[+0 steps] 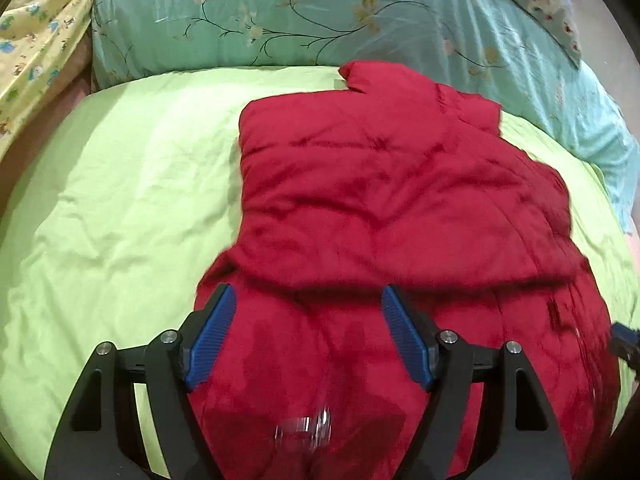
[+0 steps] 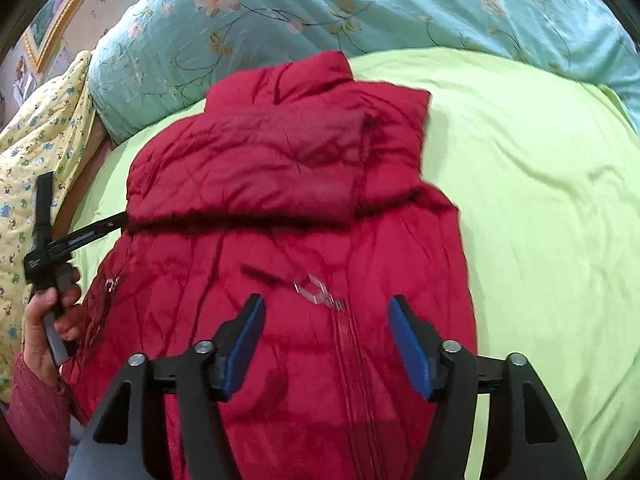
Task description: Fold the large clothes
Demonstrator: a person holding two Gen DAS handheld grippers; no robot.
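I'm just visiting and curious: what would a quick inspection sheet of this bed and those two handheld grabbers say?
Surface: light green bedsheet, wrinkled.
Job's things: red puffer jacket lying on the sheet, upper part folded over, zipper facing up.
Clutter: nothing seen.
Grippers: left gripper open above the jacket; right gripper open above the zipper; blue fingers hold nothing.
Cables: nothing seen.
Surroundings: teal floral duvet behind; yellow patterned fabric at the side.

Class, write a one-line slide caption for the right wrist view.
Open right claw hovers above a red padded jacket lying on a green bedsheet.
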